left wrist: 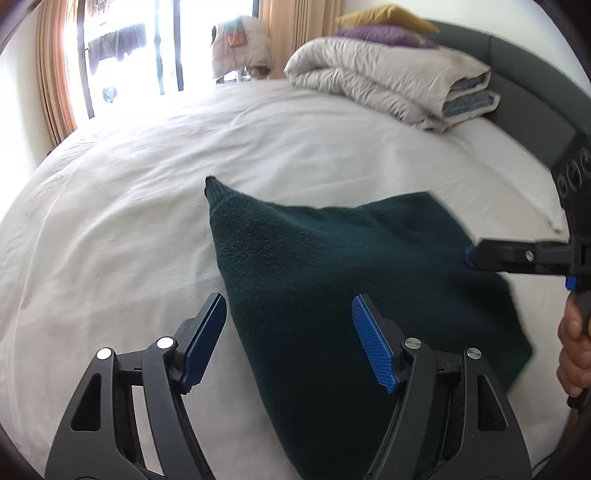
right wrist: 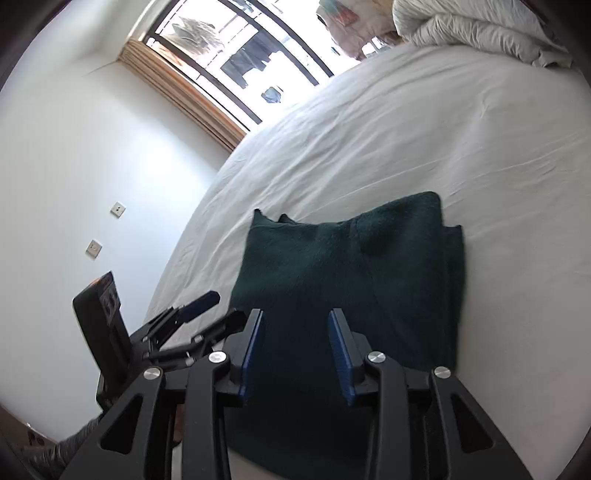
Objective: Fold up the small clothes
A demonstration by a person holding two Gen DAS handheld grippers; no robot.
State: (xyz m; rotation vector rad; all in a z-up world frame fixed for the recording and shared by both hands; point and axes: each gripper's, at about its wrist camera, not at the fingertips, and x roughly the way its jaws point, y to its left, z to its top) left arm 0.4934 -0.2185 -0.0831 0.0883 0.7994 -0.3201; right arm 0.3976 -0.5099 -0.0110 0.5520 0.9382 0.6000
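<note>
A dark green knitted garment [left wrist: 332,280] lies folded on the white bed sheet [left wrist: 129,206]. In the left wrist view my left gripper [left wrist: 290,332] stands open above the garment's near left part, its blue pads [left wrist: 373,347] wide apart and pressing on nothing. My right gripper [left wrist: 471,256] comes in side-on at the garment's right edge, a hand [left wrist: 574,343] on its handle. In the right wrist view the right gripper [right wrist: 295,332] is open over the near end of the garment [right wrist: 351,273], with nothing gripped. The left gripper [right wrist: 210,306] shows to its left.
A folded beige duvet [left wrist: 388,77] with purple and yellow pillows [left wrist: 384,26] lies at the head of the bed, against a dark grey headboard [left wrist: 528,99]. A bright window with curtains [left wrist: 122,48] is beyond the bed. A white wall with sockets [right wrist: 118,210] runs along the bed's side.
</note>
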